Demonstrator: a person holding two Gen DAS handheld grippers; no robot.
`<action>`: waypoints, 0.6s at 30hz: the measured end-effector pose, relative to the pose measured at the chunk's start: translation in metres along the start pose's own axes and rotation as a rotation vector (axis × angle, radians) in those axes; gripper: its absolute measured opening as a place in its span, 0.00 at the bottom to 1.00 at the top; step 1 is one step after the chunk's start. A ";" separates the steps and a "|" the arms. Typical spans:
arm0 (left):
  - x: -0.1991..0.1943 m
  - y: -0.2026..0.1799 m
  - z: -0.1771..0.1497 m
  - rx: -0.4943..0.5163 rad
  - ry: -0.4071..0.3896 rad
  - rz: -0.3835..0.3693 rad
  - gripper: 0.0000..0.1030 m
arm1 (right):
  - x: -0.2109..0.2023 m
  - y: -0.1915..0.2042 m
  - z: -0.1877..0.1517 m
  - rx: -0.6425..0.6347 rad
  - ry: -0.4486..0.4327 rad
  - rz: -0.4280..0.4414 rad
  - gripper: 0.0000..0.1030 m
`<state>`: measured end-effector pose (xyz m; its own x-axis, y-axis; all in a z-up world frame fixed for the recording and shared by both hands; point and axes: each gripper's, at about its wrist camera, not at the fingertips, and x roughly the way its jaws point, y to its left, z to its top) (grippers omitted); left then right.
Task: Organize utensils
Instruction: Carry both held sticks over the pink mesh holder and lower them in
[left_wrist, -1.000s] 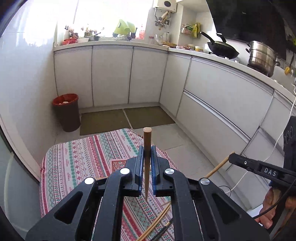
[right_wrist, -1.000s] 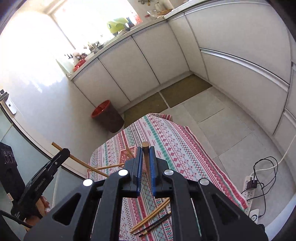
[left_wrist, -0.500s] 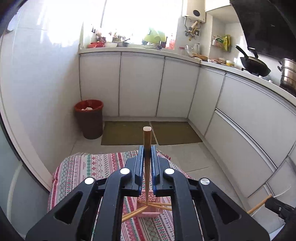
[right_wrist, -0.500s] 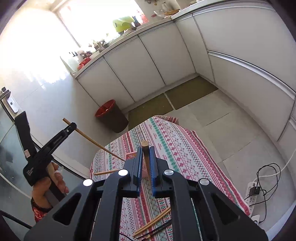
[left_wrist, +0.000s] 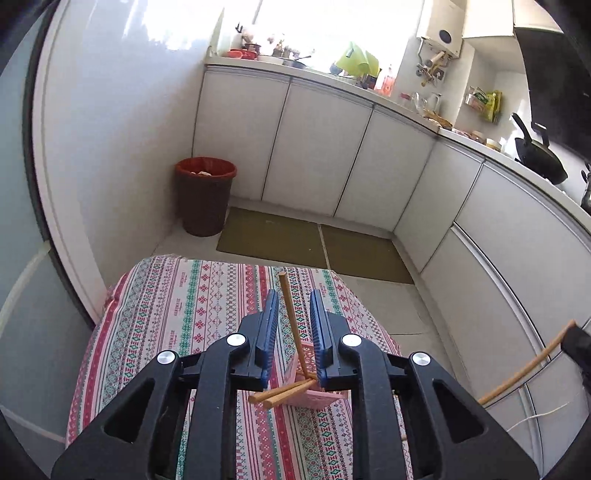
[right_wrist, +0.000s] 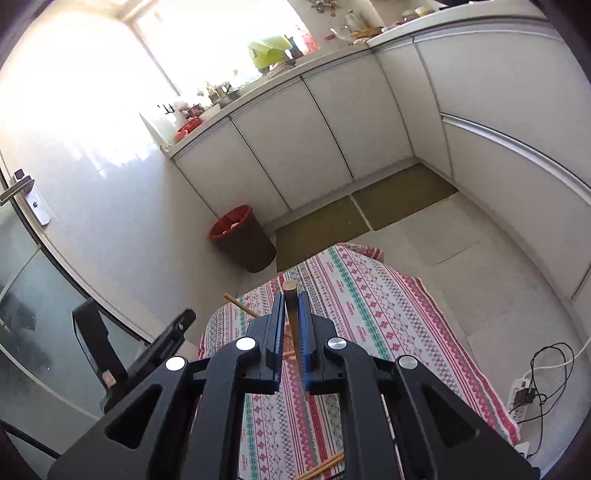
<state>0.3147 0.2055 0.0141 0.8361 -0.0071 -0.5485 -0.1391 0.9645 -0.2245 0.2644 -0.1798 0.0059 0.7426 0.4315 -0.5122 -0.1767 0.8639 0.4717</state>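
My left gripper (left_wrist: 291, 295) is open above a pink utensil holder (left_wrist: 314, 397) on the patterned tablecloth (left_wrist: 177, 314). A wooden chopstick (left_wrist: 291, 325) leans loose between its jaws, its lower end in the holder beside two other chopsticks (left_wrist: 284, 393). My right gripper (right_wrist: 291, 295) is shut on another wooden chopstick (right_wrist: 293, 325), held above the table. That chopstick also shows in the left wrist view (left_wrist: 524, 373) at the right edge. The left gripper shows in the right wrist view (right_wrist: 166, 343) at the left.
More chopsticks (right_wrist: 325, 467) lie on the cloth near the front. A red-rimmed bin (left_wrist: 205, 195) stands by the wall past the table. White cabinets (left_wrist: 314, 155) line the back and right. A power strip with cables (right_wrist: 528, 391) lies on the floor at the right.
My left gripper has tilted down over the pink holder and opened, letting go of its chopstick, which now leans in the holder. My right gripper still holds its chopstick.
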 end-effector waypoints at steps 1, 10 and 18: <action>-0.002 0.003 -0.002 -0.008 0.000 0.008 0.20 | 0.004 0.007 0.005 -0.008 -0.014 0.003 0.07; -0.008 0.008 0.001 0.028 -0.020 -0.018 0.20 | 0.060 0.045 0.037 -0.044 -0.092 -0.029 0.07; 0.005 0.021 -0.003 0.004 0.019 -0.012 0.20 | 0.130 0.040 0.023 -0.101 -0.083 -0.120 0.07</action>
<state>0.3141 0.2254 0.0045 0.8273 -0.0240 -0.5613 -0.1267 0.9654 -0.2281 0.3686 -0.0954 -0.0253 0.8121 0.3046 -0.4977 -0.1443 0.9313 0.3345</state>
